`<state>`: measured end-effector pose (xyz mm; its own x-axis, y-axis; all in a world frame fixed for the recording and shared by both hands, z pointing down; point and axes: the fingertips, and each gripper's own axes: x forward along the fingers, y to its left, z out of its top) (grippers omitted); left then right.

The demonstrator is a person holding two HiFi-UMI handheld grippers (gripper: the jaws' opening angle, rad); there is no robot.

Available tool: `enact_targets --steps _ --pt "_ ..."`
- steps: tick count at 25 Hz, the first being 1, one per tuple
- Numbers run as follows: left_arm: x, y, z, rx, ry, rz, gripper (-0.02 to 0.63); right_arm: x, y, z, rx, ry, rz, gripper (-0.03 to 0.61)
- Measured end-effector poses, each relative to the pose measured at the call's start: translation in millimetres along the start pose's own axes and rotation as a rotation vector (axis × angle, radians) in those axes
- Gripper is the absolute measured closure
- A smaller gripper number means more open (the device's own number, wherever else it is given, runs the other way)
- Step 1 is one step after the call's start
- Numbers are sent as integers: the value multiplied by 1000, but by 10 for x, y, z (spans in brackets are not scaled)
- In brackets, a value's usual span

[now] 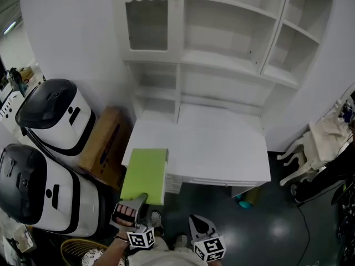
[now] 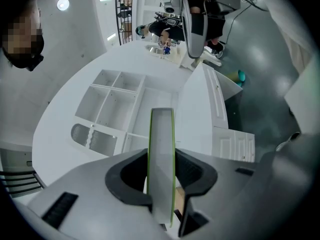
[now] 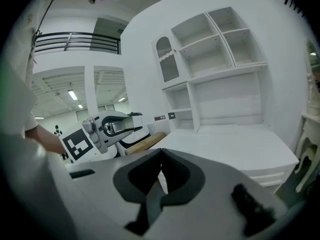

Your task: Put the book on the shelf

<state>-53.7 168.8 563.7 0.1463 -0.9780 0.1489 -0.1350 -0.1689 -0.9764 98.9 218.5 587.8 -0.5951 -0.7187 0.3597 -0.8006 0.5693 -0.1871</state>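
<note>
Left claw (image 2: 161, 171) clamps a thin, flat lime-green book (image 1: 145, 173); right claw (image 3: 160, 156) closed, empty.

Left hand-held gripper (image 1: 138, 201) clamped — right hand-held gripper (image 3: 160, 154) closed, empty.

The book (image 1: 145, 175) is lime green; the shelf (image 1: 224, 61) and desk (image 1: 211, 148) are white.

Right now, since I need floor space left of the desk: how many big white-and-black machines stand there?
2. One machine stands farther back, beside the cardboard box; the other machine sits closer in, left of the green book. Others may be hidden off-frame.
</note>
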Motion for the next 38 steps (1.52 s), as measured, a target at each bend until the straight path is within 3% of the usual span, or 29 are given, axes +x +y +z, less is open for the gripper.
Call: enact_targets --steps 15,24,31,38 --pt "1034 284 -683 28 -120 -7 465 1094 -32 666 -18 -32 -87 566" --pt "1448 477 -1083 28 -158 0 465 1636 82 839 -5 -27 -127 566" --pt "1683 485 -1302 35 -168 -9 465 1885 219 890 33 -40 -77 566" --pt "1933 536 -1358 33 -151 -7 465 2040 35 909 26 -28 -87 566"
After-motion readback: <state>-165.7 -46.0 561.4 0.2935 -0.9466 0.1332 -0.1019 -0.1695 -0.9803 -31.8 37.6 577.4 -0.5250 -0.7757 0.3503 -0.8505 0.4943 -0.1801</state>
